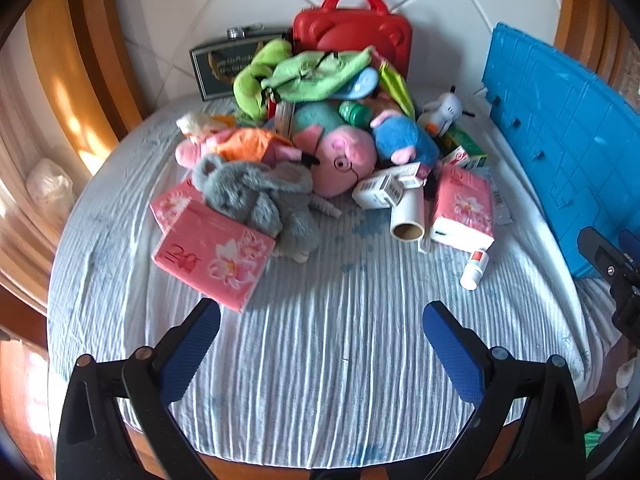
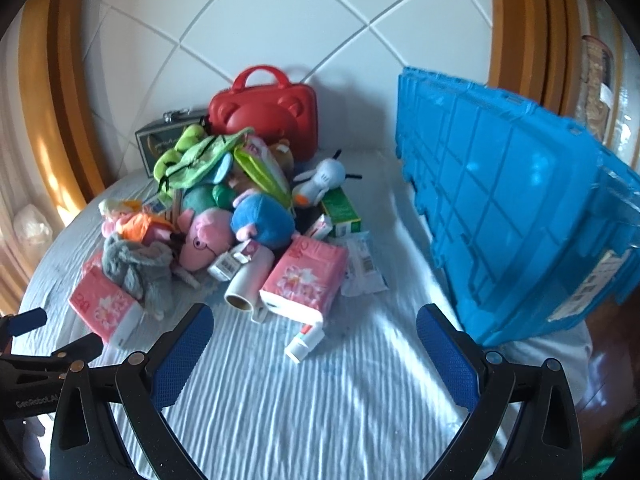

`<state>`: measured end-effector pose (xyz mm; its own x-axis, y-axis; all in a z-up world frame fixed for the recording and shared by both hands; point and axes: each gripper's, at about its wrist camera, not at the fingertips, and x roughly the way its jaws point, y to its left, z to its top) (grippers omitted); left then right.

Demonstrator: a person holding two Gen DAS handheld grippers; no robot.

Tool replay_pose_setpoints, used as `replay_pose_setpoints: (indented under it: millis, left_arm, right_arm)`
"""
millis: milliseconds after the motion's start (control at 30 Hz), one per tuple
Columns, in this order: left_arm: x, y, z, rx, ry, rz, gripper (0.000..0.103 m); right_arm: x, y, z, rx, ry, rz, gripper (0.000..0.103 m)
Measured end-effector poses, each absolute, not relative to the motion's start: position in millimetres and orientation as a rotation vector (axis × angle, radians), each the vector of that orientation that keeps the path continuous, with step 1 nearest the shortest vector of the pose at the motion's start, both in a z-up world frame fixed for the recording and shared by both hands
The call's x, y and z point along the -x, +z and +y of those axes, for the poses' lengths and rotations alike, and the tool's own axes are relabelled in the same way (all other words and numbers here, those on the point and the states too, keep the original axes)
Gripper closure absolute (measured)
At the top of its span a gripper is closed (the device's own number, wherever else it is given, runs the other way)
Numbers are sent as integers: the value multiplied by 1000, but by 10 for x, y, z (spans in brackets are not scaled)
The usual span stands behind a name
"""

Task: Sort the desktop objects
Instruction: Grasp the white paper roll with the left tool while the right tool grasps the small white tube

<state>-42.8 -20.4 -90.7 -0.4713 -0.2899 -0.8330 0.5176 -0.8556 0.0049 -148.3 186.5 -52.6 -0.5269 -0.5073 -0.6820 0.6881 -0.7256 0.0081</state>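
A heap of objects lies at the back of the cloth-covered table (image 1: 320, 360): a pink pig plush (image 1: 344, 160) (image 2: 204, 240), a grey plush (image 1: 256, 196), a blue plush (image 1: 404, 140), green cloth (image 1: 304, 76), pink tissue packs (image 1: 212, 256) (image 2: 304, 280), a paper roll (image 1: 408, 216) and a small white tube (image 1: 474, 268) (image 2: 306, 344). My left gripper (image 1: 320, 320) is open and empty, above the cloth in front of the heap. My right gripper (image 2: 314, 324) is open and empty, close to the white tube.
A blue crate (image 2: 512, 216) stands tilted on the right of the table, also in the left wrist view (image 1: 560, 140). A red case (image 1: 352, 36) and a dark tin (image 1: 224, 64) lean against the tiled wall. Wooden frames flank both sides.
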Motion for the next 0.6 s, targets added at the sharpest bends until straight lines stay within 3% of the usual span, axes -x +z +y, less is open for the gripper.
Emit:
replay_pose_setpoints:
  millis: [300,600]
  left_arm:
    - [1108,-1388,-267,-1351,-2117,439,0]
    - [2006,-1747,-333,-1454,-2233,348,0]
  right_arm:
    - [2226,-1090,1688,-1038,-2068,437,0]
    - [2392,-1555,1624,-1216,-2019,488,0]
